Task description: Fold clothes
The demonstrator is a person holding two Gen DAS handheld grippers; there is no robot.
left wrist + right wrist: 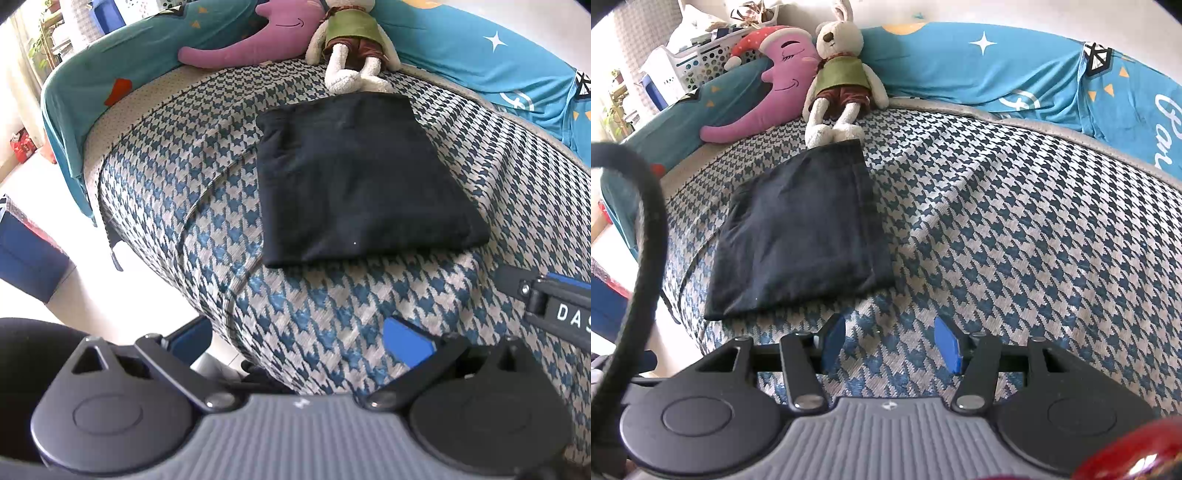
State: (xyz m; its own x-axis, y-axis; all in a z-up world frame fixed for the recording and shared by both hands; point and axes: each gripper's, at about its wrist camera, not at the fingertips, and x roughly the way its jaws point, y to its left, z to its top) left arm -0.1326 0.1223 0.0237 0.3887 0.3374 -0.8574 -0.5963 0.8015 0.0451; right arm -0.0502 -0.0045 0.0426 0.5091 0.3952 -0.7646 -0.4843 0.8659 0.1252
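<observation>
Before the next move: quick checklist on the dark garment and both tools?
1. Garment folded into a flat rectangle: ok.
2. Garment clear of the plush rabbit: not ok, its far edge reaches the rabbit's feet.
3. Right tool empty, pads apart over the patterned cover: ok.
4. Left tool empty, pads apart: ok.
5. Both tools clear of the garment: ok, they sit short of its near edge.
6. More clothes waiting to be folded: cannot tell, none in view.

Bright daylight from the left, sharp centre, strong fisheye-bent edges.
</observation>
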